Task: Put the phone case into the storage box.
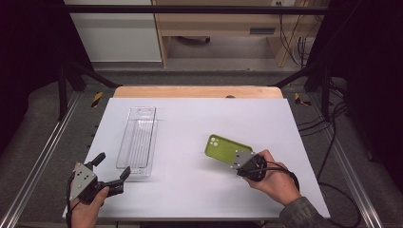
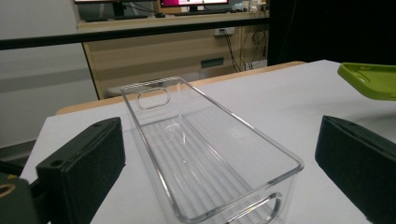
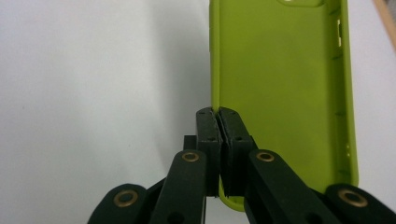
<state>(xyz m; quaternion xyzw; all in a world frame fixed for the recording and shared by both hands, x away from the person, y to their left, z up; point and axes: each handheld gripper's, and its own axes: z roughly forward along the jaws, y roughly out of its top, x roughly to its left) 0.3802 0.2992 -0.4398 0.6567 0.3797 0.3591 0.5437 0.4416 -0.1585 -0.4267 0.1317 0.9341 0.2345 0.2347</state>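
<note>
The green case (image 1: pixel 223 148) sits right of centre in the high view, on or just over the white desk (image 1: pixel 199 123), slanting from upper left to lower right with its camera cut-out at the upper left end. Its lower right end is under the right claw (image 1: pixel 240 161). In the right gripper view the case (image 3: pixel 280 84) fills the upper right of the frame, hollow side up, and the right claw (image 3: pixel 218 116) is pressed together on its left side wall near the bottom end (one jaw inside the case, one outside). In the left gripper view the case (image 2: pixel 371 78) juts in at the right edge, its near end looking raised off the desk (image 2: pixel 280 112), though whether the far end touches cannot be told.

The person's right hand (image 1: pixel 273 178) grips that claw at the lower right of the high view, a cable looping beside it.

A clear tray (image 1: pixel 138 141) lies left of centre, long and narrow, running up and down the frame, well apart from the case. In the left gripper view the tray (image 2: pixel 196 154) is empty, ribbed on its floor, with a handle slot at each end.

The left claw (image 1: pixel 112 166) is at the lower left of the high view, jaws spread wide, just beside the tray's near end and holding nothing; the left hand (image 1: pixel 88 202) holds it at the desk's front edge. In its own view the left claw (image 2: pixel 219 186) has its jaws standing either side of the tray's near end, not touching it.
</note>
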